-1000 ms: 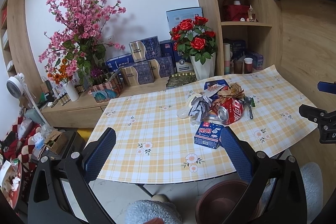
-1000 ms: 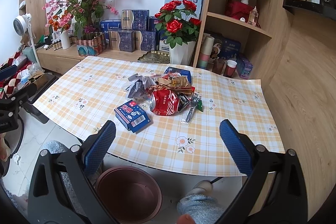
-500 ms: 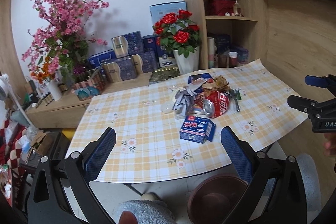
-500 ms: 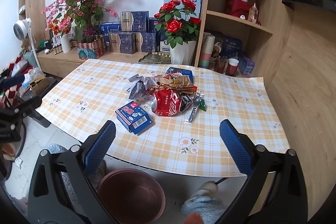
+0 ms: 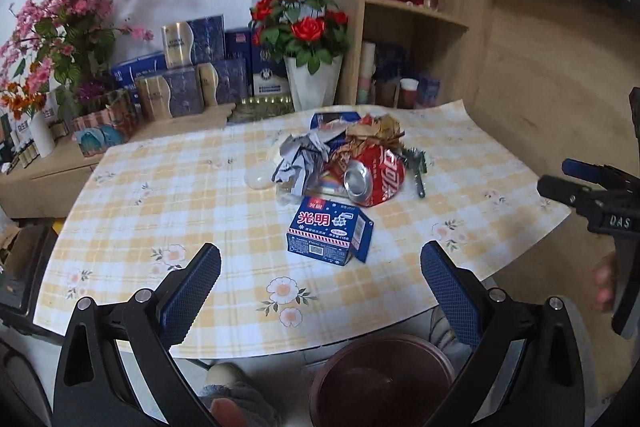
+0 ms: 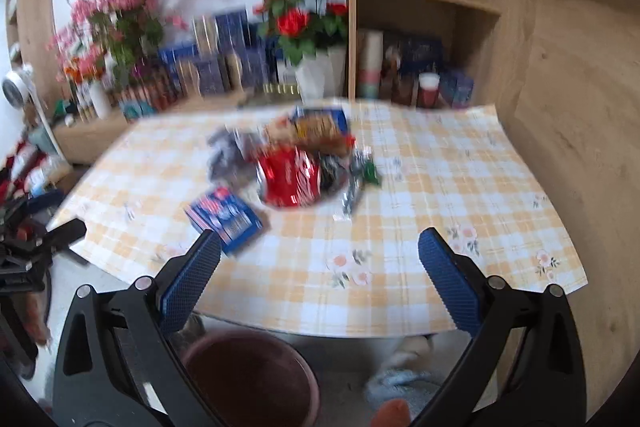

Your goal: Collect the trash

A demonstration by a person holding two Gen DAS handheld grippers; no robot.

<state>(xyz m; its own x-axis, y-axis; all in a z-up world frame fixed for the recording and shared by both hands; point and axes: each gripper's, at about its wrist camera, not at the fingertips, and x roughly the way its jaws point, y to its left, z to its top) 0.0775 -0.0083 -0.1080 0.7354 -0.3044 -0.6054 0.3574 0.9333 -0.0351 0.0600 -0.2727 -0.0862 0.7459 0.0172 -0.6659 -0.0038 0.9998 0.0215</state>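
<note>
We've closed in: trash pile [image 5: 344, 163] now bigger mid-frame, blue carton [image 5: 330, 231] nearest. Left gripper [image 5: 320, 279] and right gripper [image 6: 320, 275] both spread, empty; nothing collected yet.

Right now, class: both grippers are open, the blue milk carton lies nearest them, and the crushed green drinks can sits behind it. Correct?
Not quite: the crushed drinks can is red, not green, as the left wrist view shows. The blue milk carton does lie nearest, and both the left gripper and right gripper are open.
</note>
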